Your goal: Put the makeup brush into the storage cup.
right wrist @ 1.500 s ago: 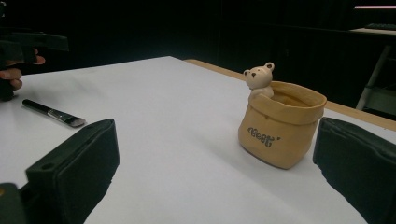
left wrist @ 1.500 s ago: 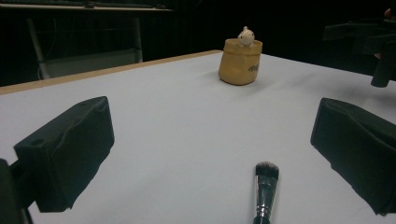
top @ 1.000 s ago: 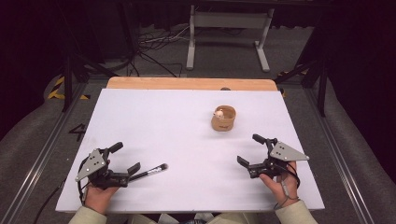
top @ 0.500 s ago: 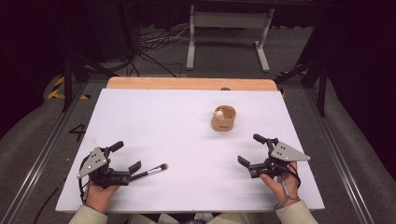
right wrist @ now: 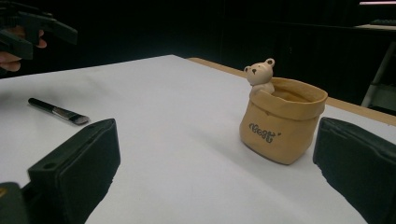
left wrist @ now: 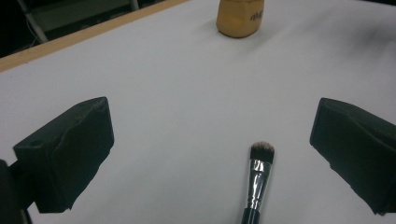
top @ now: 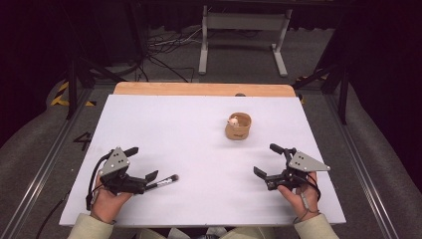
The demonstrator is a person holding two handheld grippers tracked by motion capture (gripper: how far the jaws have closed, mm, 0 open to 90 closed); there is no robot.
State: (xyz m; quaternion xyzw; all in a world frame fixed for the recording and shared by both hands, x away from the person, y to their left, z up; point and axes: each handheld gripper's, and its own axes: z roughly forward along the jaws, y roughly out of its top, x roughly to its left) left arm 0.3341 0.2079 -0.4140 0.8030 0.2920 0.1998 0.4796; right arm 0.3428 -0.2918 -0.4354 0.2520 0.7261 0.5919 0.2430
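Note:
A tan sack-shaped pot (top: 238,127) with a small white bear figure (right wrist: 260,74) on its rim stands upright on the white table (top: 189,124), right of centre. A black-handled makeup brush (top: 164,181) lies flat near the front left, bristles pointing right. My left gripper (top: 142,162) rests at the front left, open, and the brush (left wrist: 259,177) lies on the table between its jaws, nearer the right one, untouched. My right gripper (top: 265,159) sits at the front right, open and empty, with the pot (right wrist: 280,121) ahead of it between its jaws.
A bare wooden strip (top: 204,88) runs along the table's far edge. Beyond it the floor holds cables (top: 164,47) and a grey metal stand (top: 244,30). Metal rails (top: 50,154) flank the table. The other hand's gripper (right wrist: 32,28) shows far left in the right gripper view.

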